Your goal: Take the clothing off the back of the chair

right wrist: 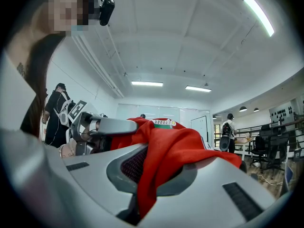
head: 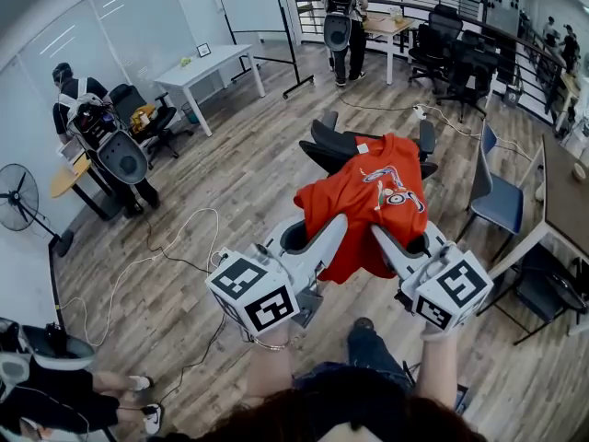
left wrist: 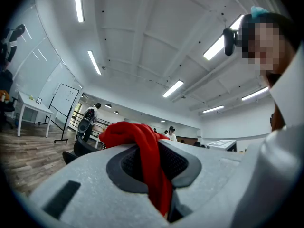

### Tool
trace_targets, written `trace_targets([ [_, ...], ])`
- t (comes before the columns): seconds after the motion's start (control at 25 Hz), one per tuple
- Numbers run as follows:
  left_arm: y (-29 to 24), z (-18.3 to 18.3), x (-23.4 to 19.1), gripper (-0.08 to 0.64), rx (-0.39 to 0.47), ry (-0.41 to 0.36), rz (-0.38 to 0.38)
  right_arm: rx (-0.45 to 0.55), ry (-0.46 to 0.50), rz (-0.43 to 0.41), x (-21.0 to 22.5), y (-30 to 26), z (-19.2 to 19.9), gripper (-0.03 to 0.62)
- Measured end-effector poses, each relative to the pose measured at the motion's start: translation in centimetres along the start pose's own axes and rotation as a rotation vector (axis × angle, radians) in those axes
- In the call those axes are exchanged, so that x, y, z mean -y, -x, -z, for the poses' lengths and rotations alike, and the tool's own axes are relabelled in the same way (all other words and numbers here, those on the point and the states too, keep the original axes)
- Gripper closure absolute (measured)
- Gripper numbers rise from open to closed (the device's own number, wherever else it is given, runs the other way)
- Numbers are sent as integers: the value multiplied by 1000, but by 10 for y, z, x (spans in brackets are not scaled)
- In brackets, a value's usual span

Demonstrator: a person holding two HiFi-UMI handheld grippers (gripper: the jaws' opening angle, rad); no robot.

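A: Status, left to right, all relative to the black chair (head: 336, 145)?

B: Far left of the chair, a standing fan (head: 18, 196) by the wall. Next, a person (head: 101, 141) with a rig on the chest. A white table (head: 216, 67) is left of the chair and farther back. A cable (head: 175, 238) loops on the wood floor (head: 248, 173) left of the chair.

A: And the grippers?

B: The left gripper (head: 324, 238) is on the near side of the chair, left of its middle. It is clenched on the red T-shirt (head: 368, 201). Its own view shows a fold of red cloth pinched between the pads, running over the top and down into the gap.

A: Shirt location?

B: In the air on the near side of the chair, spread between the two grippers, print showing to the head view. The far edge overlaps the chair in that view; can't tell if it touches there.

A: Right side?

B: The right gripper (head: 391, 247) is on the near side of the chair, right of its middle. It is also clamped on the shirt. Cloth is bunched between the jaws and spills over the jaw on that view's right.

A: Past that?

B: A blue chair (head: 497, 201) just right of the black chair, beside a dark table (head: 561, 201).
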State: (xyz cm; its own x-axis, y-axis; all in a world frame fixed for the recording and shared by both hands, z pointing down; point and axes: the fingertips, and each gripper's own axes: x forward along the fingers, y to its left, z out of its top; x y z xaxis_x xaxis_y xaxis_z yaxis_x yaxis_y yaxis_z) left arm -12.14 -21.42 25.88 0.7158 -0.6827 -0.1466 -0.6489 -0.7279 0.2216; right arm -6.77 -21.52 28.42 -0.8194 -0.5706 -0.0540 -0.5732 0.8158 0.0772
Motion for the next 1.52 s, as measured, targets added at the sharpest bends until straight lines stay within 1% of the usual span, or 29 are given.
trace_targets([
  [0.2, 4, -6, 5, 492, -1, 6, -3, -4, -1, 2, -5, 2, -7, 566],
  [0.4, 11, -10, 12, 492, 5, 31, 0, -14, -4, 3, -13, 6, -13, 566],
  [0.56, 18, 3, 26, 492, 1, 49, 0, -25, -11, 14, -23, 20, -4, 566],
  [0.68, 22, 16, 38, 492, 2, 46, 9, -29, -12, 20, -29, 35, 5, 566],
  [0.84, 22, 23, 54, 492, -3, 49, 5, -29, -9, 19, -31, 51, 6, 566],
  [1.04, 31, 25, 69, 492, -5, 45, -13, -28, -10, -2, -44, 62, 5, 566],
  [1.32, 32, 31, 109, 492, -4, 46, -56, -34, -16, -44, -52, 101, -1, 566],
  [1.52, 34, 38, 129, 492, -15, 19, -60, -30, -24, -63, -57, 119, -1, 566],
])
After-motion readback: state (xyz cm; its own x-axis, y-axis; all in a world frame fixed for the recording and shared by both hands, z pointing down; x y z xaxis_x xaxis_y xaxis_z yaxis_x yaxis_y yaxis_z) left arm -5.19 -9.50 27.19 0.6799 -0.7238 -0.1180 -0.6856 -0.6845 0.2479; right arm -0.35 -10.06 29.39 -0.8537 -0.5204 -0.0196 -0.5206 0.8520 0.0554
